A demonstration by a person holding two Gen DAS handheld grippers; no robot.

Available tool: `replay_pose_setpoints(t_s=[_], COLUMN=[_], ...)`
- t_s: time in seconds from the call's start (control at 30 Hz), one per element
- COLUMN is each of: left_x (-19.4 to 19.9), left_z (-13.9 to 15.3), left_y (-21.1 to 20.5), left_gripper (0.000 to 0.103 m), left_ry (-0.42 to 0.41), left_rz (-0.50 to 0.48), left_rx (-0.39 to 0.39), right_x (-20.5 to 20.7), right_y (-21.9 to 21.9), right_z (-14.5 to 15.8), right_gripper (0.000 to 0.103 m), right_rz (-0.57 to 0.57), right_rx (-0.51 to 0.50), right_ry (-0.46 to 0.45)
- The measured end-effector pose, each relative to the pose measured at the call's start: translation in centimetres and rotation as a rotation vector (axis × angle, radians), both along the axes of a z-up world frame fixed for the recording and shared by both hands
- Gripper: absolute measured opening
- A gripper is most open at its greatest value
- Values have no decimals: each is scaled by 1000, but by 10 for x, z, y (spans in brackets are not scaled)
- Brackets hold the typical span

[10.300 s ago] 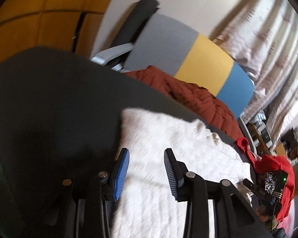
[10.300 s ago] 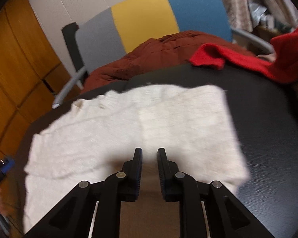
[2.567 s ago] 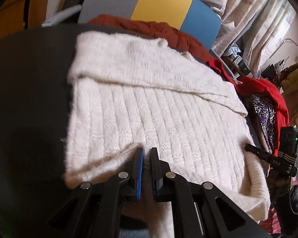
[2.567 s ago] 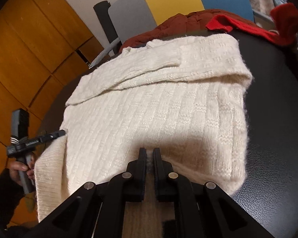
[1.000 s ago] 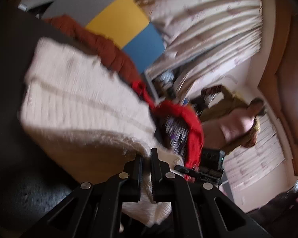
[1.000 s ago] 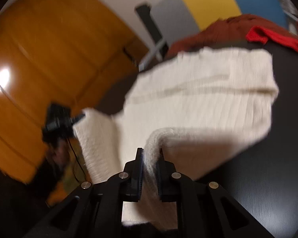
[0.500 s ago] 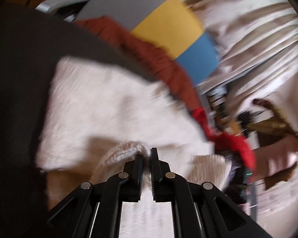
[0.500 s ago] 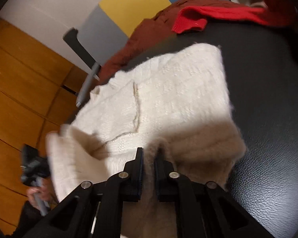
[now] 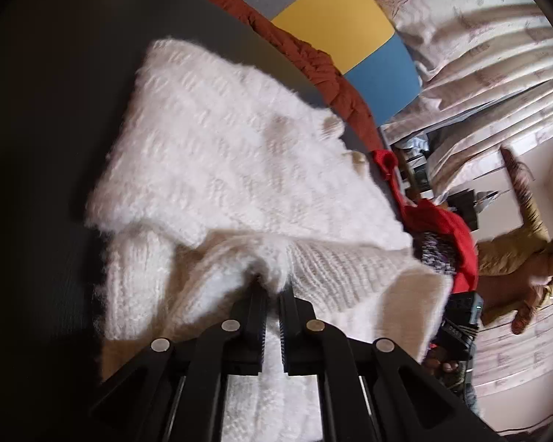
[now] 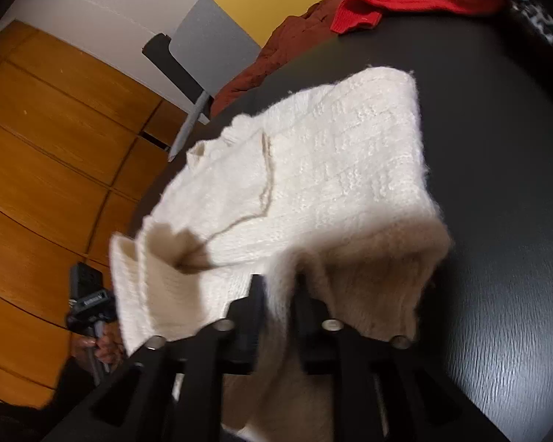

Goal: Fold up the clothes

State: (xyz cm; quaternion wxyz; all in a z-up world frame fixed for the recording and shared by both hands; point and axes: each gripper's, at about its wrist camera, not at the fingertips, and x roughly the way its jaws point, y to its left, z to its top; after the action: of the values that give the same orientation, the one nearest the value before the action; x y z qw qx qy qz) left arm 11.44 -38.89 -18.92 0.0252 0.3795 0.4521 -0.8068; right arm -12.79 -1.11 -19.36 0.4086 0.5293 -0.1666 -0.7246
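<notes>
The left gripper (image 9: 271, 287) had its black jaws nearly closed, pinching a bunched edge of the cream-white fuzzy knitted sweater (image 9: 232, 169); the right gripper (image 10: 279, 287) likewise clamped a fold of the same sweater (image 10: 335, 169) between jaws held narrowly apart by the thick knit; the gripped edge was lifted and doubled over the rest of the garment, which lay on the round black table (image 9: 44, 110); in the right wrist view the sweater's folded body spread across the dark tabletop (image 10: 497, 184), its far edge reaching toward the table's rim. Beyond the sweater, a bright red knitted garment (image 10: 387, 3) lay at the table's far edge, touching a rust-brown quilted jacket (image 10: 284, 44) draped over a chair with a grey, yellow and blue backrest (image 9: 343, 25); pale patterned curtains (image 9: 479, 55) hung behind; orange-brown wooden panels (image 10: 55, 129) stood to the left.
</notes>
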Motion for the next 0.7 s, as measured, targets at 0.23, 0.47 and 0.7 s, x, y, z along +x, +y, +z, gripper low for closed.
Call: replay_pose_setpoints(t_s=[0.23, 0.47, 0.7], left_x=[15, 29, 40], left_z=[25, 43, 43], left_y=[-7, -16, -26], left_gripper=[5, 10, 14], left_ry=[66, 100, 41], left_rz=[52, 101, 141], left_rx=[8, -7, -85], right_x=[29, 69, 61], right_y=[22, 27, -14], right_z=[53, 64, 45], right_gripper=[61, 65, 73], right_rz=[66, 224, 273], right_rx=[-8, 47, 48], right_ry=[163, 218, 185])
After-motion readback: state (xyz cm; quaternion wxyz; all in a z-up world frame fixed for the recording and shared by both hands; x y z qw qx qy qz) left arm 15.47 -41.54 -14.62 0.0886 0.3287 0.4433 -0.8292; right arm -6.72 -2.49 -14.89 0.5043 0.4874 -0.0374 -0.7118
